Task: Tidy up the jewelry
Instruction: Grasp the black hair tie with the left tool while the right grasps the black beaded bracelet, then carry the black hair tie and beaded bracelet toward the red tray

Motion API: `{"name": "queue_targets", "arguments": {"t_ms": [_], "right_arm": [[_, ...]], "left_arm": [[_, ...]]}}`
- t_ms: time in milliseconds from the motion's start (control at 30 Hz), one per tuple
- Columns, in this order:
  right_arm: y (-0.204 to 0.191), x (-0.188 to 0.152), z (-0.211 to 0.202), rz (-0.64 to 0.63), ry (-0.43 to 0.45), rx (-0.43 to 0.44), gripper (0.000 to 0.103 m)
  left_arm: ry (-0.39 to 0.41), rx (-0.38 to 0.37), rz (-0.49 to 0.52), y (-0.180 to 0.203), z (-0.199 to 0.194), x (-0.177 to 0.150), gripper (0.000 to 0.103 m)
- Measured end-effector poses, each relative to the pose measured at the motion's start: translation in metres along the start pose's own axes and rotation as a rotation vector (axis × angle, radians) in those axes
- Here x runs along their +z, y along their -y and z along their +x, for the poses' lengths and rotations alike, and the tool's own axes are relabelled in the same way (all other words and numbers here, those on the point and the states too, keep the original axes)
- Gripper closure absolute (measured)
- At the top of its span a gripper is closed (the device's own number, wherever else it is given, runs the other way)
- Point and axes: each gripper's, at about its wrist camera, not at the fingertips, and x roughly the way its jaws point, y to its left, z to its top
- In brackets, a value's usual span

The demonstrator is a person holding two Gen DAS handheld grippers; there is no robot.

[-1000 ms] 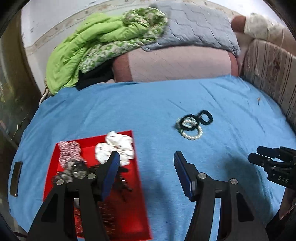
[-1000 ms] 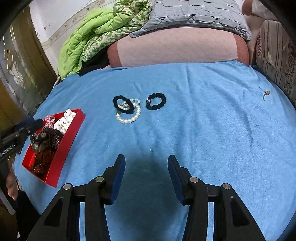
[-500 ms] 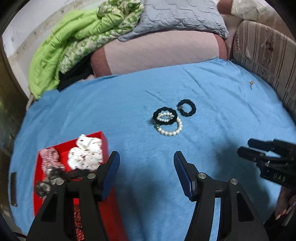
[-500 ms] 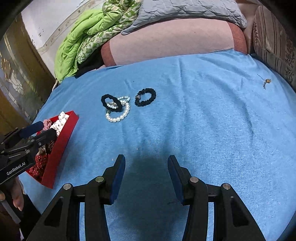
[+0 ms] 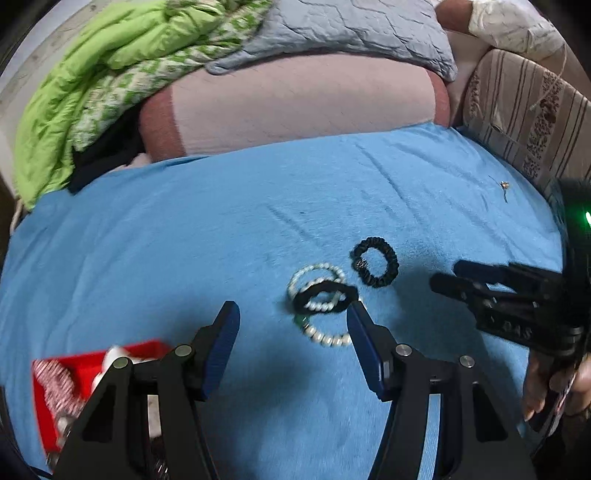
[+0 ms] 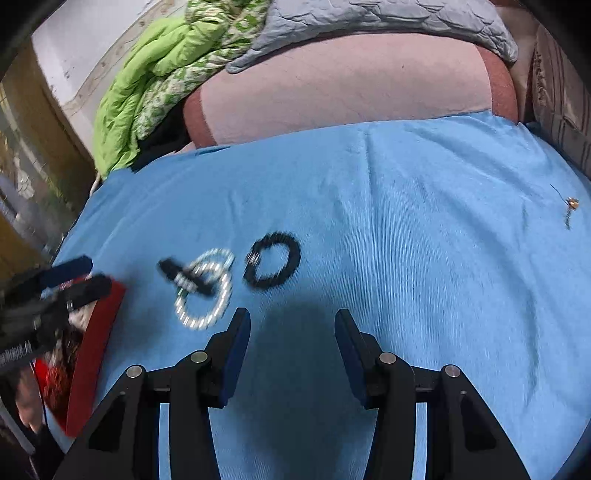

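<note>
Blue sheet covers the bed, with a pink bolster, a green quilt and a grey pillow piled at the far end; the red tray of hair ties and trinkets sits at the near-left edge. Left gripper and right gripper both hang over the sheet with jaws parted and nothing between them. Mid-sheet a pearl bracelet lies tangled with a black band just ahead of the left gripper, a separate black scrunchie lies just beside them, and a small earring-like piece lies well apart to the right.
</note>
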Motion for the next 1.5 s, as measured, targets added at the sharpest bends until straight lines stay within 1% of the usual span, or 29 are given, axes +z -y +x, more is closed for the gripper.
{"name": "queue_targets", "arguments": {"t_ms": [167, 300, 367, 400, 433, 467, 500, 533, 567, 600, 667, 733, 833, 967, 1100, 1233, 1367, 1500], "right_arm": [[0.008, 0.02, 0.028, 0.037, -0.021, 0.011, 0.051], [0.004, 0.024, 0.05, 0.015, -0.048, 0.007, 0.051], [-0.001, 0.024, 0.054, -0.008, -0.03, -0.008, 0.051], [-0.002, 0.025, 0.056, -0.01, -0.026, -0.01, 0.051], [-0.003, 0.026, 0.058, -0.003, -0.021, -0.008, 0.052], [-0.003, 0.026, 0.059, 0.011, -0.014, -0.007, 0.053], [-0.002, 0.025, 0.06, 0.027, -0.007, -0.018, 0.059], [-0.002, 0.025, 0.061, 0.031, -0.001, -0.037, 0.062], [-0.004, 0.025, 0.062, 0.025, 0.002, -0.06, 0.071], [-0.004, 0.026, 0.062, 0.016, 0.003, -0.076, 0.082], [-0.004, 0.028, 0.061, 0.009, -0.004, -0.08, 0.094], [0.0, 0.026, 0.054, 0.029, -0.007, -0.065, 0.094], [0.003, 0.02, 0.037, 0.051, 0.016, -0.052, 0.094], [0.004, 0.006, 0.011, 0.069, 0.029, -0.033, 0.094], [-0.005, -0.013, -0.016, 0.046, 0.033, -0.034, 0.094], [-0.013, -0.041, -0.041, 0.011, 0.037, -0.067, 0.094], [-0.01, -0.07, -0.064, 0.032, 0.04, -0.086, 0.094], [-0.01, -0.094, -0.078, 0.052, 0.036, -0.091, 0.094]], "left_arm": [[-0.032, -0.074, 0.013, 0.0, 0.035, 0.008, 0.043], [-0.043, -0.117, 0.045, 0.003, 0.049, 0.007, 0.043], [-0.046, -0.134, 0.058, 0.007, 0.054, 0.006, 0.045], [-0.047, -0.137, 0.067, 0.01, 0.055, 0.006, 0.056], [-0.051, -0.143, 0.071, 0.013, 0.057, 0.006, 0.065], [-0.047, -0.142, 0.068, 0.015, 0.057, 0.007, 0.067], [-0.045, -0.145, 0.061, 0.016, 0.057, 0.007, 0.079], [-0.051, -0.159, 0.052, 0.016, 0.058, 0.007, 0.094], [-0.061, -0.186, 0.027, 0.015, 0.057, 0.007, 0.094], [-0.059, -0.19, 0.013, 0.015, 0.055, 0.007, 0.094], [-0.049, -0.189, -0.007, 0.015, 0.047, 0.005, 0.094], [-0.041, -0.191, -0.027, 0.015, 0.038, 0.004, 0.094], [-0.024, -0.198, -0.043, 0.016, 0.02, -0.001, 0.094], [-0.01, -0.169, -0.036, 0.027, -0.005, -0.009, 0.094], [0.02, -0.1, -0.025, 0.038, -0.034, -0.023, 0.094], [0.052, -0.049, -0.055, 0.042, -0.06, -0.04, 0.094], [0.081, 0.007, -0.066, 0.045, -0.083, -0.058, 0.094], [0.077, 0.049, -0.073, 0.048, -0.096, -0.076, 0.094]]}}
